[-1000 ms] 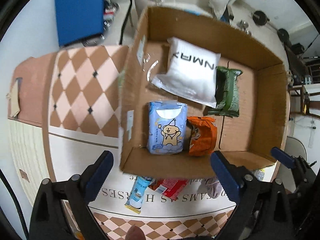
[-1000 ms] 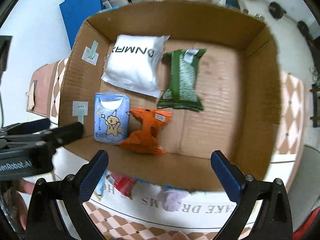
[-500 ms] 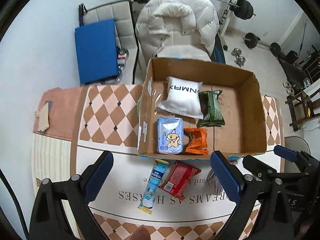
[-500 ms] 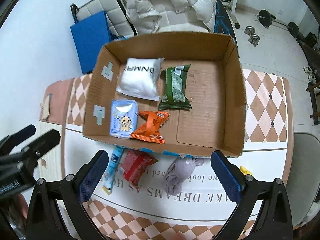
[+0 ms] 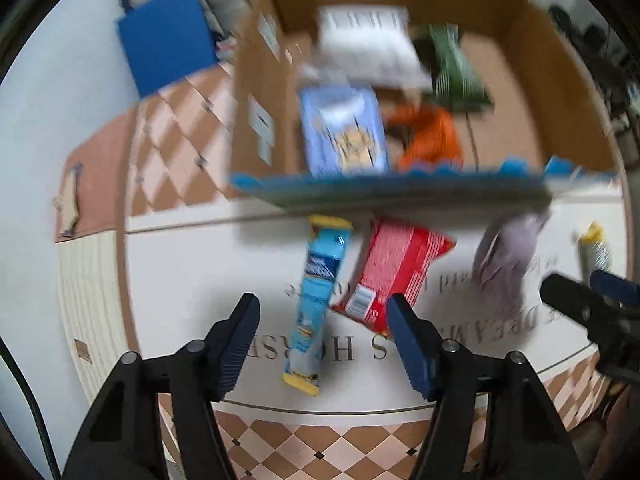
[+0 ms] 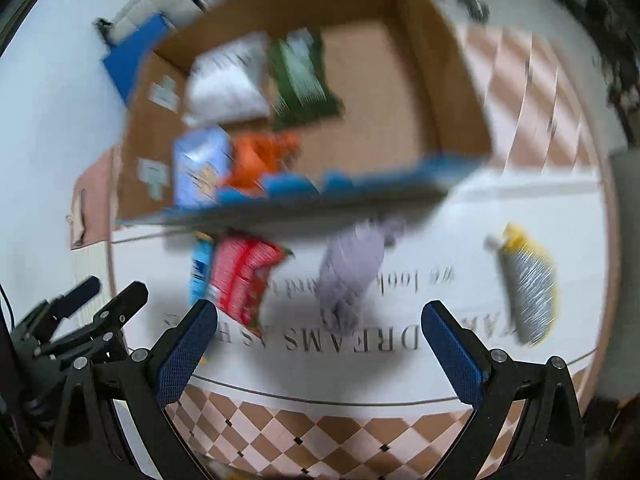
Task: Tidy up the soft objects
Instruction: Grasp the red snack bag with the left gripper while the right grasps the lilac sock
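- left gripper (image 5: 324, 340): jaws spread wide, holding nothing, positioned above the light blue stick packet (image 5: 318, 292) on the mat (image 5: 192, 280)
- right gripper (image 6: 320, 344): jaws spread wide, holding nothing, facing the lilac cloth (image 6: 352, 272)
- cardboard box (image 5: 264, 92): contains a white pouch (image 5: 368, 48), green packet (image 5: 456, 68), blue tissue pack (image 5: 344, 132) and orange packet (image 5: 432, 136)
- outside the box, near its front wall: red packet (image 5: 396, 268) just beside the stick packet; yellow packet (image 6: 528, 284) well apart on the right
- both views blurred

We see a blue stick pack (image 5: 318, 300), red pouch (image 5: 394, 270), grey cloth (image 6: 354, 272) and yellow pack (image 6: 528, 288) lying mid-frame, below the box (image 6: 420, 76).
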{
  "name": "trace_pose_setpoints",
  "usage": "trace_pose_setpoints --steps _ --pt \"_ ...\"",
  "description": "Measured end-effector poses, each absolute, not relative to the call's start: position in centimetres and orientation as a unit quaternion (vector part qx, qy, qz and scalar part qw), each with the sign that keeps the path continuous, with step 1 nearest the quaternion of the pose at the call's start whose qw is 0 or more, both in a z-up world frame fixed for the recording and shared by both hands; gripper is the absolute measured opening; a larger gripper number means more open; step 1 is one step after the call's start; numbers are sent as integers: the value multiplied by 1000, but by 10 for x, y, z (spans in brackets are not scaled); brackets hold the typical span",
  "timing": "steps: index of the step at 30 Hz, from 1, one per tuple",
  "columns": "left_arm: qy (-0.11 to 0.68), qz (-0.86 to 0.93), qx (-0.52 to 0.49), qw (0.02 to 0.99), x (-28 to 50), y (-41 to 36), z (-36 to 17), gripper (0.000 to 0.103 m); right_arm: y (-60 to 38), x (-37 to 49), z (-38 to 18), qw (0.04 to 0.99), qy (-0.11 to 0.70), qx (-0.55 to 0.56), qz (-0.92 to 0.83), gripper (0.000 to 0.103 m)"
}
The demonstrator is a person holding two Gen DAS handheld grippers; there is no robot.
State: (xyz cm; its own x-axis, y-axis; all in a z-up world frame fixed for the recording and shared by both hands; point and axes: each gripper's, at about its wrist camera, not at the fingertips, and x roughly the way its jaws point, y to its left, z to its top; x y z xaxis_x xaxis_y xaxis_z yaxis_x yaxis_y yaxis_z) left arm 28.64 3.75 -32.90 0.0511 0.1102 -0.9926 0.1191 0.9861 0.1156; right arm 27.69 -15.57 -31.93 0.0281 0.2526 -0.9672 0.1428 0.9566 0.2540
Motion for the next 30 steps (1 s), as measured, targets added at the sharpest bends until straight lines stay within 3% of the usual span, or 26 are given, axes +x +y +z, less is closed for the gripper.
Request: trace_pose_setpoints --steps 4,7,11,14,19,20,21,30 --pt "714 -21 103 692 286 27 -368 64 -158 280 -374 675 717 171 21 98" --pt "726 -35 109 678 286 19 -386 65 -157 283 -404 654 731 192 12 88" --pt "734 -56 124 665 289 5 -402 65 -152 283 -424 638 746 191 9 49" --pt "739 -72 124 658 293 -6 -407 65 -155 277 -427 637 750 177 12 36" --pt "753 -82 123 641 289 -21 -424 63 -164 258 -426 634 760 143 14 35" --pt "755 -78 123 640 286 -22 -427 53 -164 254 -427 633 761 139 14 35" --pt "757 -71 123 638 282 -21 -429 50 -165 251 -427 632 763 135 16 35" --pt "785 -41 48 616 199 -16 -434 47 -163 202 -429 620 780 74 49 35"
